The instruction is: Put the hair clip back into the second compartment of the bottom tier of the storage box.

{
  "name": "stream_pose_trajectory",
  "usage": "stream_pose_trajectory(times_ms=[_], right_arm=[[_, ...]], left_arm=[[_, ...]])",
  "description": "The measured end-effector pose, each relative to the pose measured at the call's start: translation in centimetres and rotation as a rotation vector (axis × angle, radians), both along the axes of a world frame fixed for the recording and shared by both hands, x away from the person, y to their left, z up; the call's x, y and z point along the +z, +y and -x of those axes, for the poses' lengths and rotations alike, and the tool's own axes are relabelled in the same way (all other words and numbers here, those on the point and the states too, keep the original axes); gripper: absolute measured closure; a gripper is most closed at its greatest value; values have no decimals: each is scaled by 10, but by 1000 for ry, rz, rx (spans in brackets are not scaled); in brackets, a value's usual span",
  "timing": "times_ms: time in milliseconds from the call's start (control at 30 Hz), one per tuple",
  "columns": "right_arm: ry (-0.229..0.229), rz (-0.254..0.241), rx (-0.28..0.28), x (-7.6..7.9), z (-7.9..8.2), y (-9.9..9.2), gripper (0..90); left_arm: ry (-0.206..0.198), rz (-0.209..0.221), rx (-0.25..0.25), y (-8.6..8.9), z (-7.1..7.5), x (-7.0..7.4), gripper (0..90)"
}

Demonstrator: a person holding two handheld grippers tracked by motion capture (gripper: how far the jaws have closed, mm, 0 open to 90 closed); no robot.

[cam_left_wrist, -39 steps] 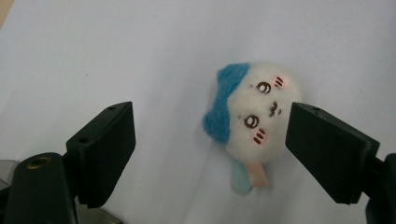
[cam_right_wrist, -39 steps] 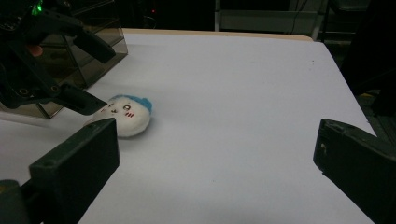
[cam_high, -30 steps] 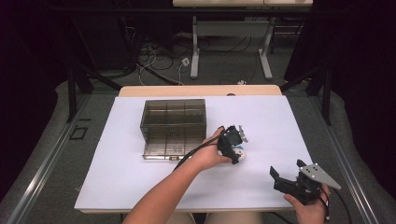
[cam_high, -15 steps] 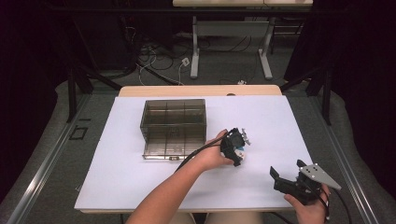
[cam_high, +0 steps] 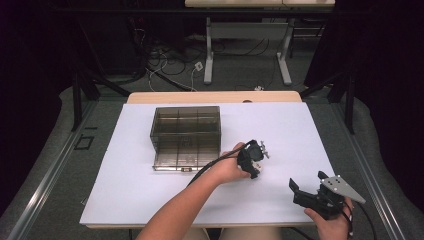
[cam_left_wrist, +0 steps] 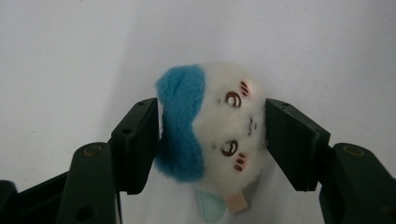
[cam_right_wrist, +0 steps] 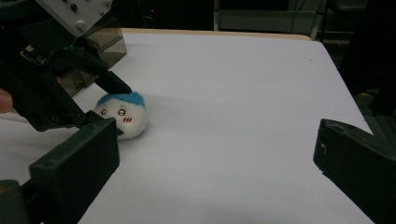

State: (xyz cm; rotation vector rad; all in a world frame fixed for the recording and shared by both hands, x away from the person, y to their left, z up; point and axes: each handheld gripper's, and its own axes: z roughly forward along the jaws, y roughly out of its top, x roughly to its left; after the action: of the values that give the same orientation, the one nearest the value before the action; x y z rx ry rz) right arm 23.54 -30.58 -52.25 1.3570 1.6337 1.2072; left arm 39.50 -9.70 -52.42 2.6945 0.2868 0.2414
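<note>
1. Plush toy [cam_left_wrist: 210,135] – small, round, fuzzy white w/ a blue patch on top, stitched eyes and pink cheek marks, a pale tag at its base. It lies on the white table cover [cam_high: 150,200], right of centre, near the organizer.
2. Left gripper [cam_high: 253,161]: its jaws have just been closing, toy between them, black pads [cam_left_wrist: 140,140] now touching the fur on both sides – a grip on the toy.
3. Right gripper [cam_high: 300,190]: jaws wide apart, nothing between them, at the table's near right corner, well apart from the toy.
4. Organizer box [cam_high: 186,137] – smoky see-through plastic, rectangular, w/ compartments; contents hard to make out.
5. In the high view the left gripper hides most of the toy.
</note>
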Motion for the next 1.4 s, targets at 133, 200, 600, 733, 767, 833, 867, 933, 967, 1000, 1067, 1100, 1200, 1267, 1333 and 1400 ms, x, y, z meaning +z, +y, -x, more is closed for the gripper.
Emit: stream_pose_trajectory(times_ms=[133, 200, 600, 733, 767, 833, 867, 933, 967, 1000, 1067, 1100, 1200, 1267, 1333, 1400], right_arm=[[0, 0, 0, 0, 0, 0, 1], [-8, 1, -4, -1, -1, 0, 1], [8, 4, 4, 0, 0, 0, 1], [7, 0, 6, 0, 0, 0, 1], [8, 0, 6, 0, 0, 0, 1], [9, 5, 5, 0, 0, 0, 1], [8, 5, 5, 0, 0, 0, 1], [7, 5, 5, 0, 0, 0, 1], [7, 7, 5, 0, 0, -1, 1], [12, 8, 5, 0, 0, -1, 1], [11, 2, 3, 0, 0, 0, 1], [11, 8, 3, 0, 0, -1, 1], [11, 8, 5, 0, 0, -1, 1], [9, 5, 4, 0, 0, -1, 1], [8, 7, 4, 0, 0, -1, 1], [9, 4, 4, 0, 0, 0, 1]], left_arm=[[4, -3, -5, 0, 0, 0, 395], [2, -8, -13, 0, -1, -1, 405], [4, -23, -14, -2, 0, -3, 416], [0, -31, -21, -3, 0, -3, 429], [0, -33, -23, -3, 1, -3, 434], [-6, -35, -30, -3, 1, -3, 447], [-6, -36, -31, -3, 1, -3, 452], [-7, -42, -36, -3, 2, -2, 458], [-6, -42, -37, -3, 1, -2, 461], [-8, -44, -39, -3, 1, -1, 462], [-7, -48, -40, -3, 2, -1, 465], [-10, -48, -43, -3, 2, 0, 465], [-9, -49, -42, -3, 3, 0, 466], [-13, -53, -42, -2, 3, 1, 466], [-23, -48, -43, -1, 2, 2, 466], [-24, -44, -36, 0, 2, 4, 466]])
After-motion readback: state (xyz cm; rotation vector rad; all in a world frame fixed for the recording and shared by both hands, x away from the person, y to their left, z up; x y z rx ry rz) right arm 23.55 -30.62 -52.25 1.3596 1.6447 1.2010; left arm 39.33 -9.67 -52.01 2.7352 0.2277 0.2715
